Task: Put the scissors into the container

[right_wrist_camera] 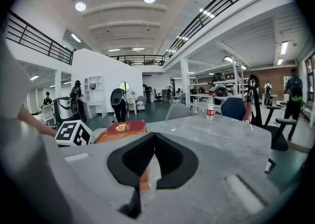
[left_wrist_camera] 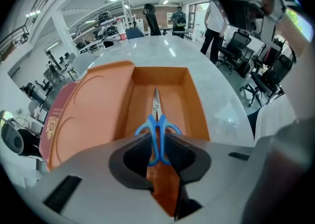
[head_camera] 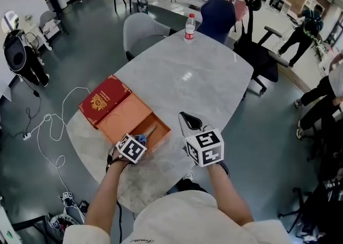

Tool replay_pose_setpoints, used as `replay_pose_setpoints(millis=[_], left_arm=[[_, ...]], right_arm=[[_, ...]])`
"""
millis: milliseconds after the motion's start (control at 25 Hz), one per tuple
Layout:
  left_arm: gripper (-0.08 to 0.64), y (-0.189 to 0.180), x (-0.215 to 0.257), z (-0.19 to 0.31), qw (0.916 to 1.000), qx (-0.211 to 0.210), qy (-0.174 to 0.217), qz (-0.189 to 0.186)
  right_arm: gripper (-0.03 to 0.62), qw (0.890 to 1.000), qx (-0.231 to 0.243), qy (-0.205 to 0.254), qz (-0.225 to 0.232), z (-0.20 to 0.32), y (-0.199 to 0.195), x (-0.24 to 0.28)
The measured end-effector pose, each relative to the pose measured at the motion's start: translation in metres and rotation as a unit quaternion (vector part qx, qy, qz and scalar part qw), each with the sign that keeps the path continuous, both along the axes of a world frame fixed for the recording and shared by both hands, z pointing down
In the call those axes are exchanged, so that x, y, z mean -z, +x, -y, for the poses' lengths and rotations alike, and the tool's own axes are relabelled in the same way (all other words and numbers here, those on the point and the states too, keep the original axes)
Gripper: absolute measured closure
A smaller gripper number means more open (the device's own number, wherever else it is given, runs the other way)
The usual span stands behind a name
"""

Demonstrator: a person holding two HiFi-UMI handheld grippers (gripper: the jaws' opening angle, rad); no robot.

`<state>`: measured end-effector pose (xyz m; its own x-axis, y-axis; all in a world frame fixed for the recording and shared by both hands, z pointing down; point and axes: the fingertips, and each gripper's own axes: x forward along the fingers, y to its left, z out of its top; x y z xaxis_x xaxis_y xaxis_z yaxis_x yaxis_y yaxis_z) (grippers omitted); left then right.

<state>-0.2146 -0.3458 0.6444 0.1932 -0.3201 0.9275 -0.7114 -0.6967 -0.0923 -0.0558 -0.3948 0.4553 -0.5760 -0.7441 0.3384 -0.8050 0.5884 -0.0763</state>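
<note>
The left gripper's (left_wrist_camera: 157,144) jaws are pressed on the blue handles of the scissors (left_wrist_camera: 156,119), whose blades point away from the gripper, over the inside of the open orange container (left_wrist_camera: 195,105). The right gripper's (right_wrist_camera: 154,138) jaws are closed together with nothing between them. It is just beside the container, above the grey table (head_camera: 203,76).

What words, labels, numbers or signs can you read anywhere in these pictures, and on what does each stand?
No text reads for certain.
Container's red lid: gold emblem, any print too small to read.
Water bottle: red label, too blurred to read.
Marker cubes: black-and-white square patterns, no letters.
Person's shirt: faint script at the picture's lower edge, unreadable.
</note>
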Motion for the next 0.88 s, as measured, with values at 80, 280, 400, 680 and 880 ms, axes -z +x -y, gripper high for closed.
replay_pose_setpoints(millis=[80, 280, 400, 680, 880], left_arm=[[0.48, 0.001, -0.002, 0.001, 1.0, -0.001, -0.004, 0.005], [0.48, 0.0, -0.008, 0.002, 0.9999, -0.004, -0.012, 0.01], [0.479, -0.001, -0.011, 0.001, 0.9998, -0.004, -0.015, 0.013], [0.479, 0.0, -0.011, 0.002, 0.9998, -0.003, -0.02, 0.007], [0.479, -0.001, -0.01, 0.002, 0.9998, 0.0, -0.017, 0.005]], right_arm=[[0.588, 1.0, 0.001, -0.001, 0.0, 0.003, 0.002, 0.0], [0.588, 1.0, 0.0, -0.005, 0.0, 0.009, 0.004, -0.002], [0.588, 1.0, -0.001, -0.006, -0.001, 0.011, 0.004, -0.003], [0.588, 1.0, 0.001, -0.009, 0.001, 0.014, 0.005, -0.005], [0.588, 1.0, 0.002, -0.01, 0.002, 0.012, 0.004, -0.006]])
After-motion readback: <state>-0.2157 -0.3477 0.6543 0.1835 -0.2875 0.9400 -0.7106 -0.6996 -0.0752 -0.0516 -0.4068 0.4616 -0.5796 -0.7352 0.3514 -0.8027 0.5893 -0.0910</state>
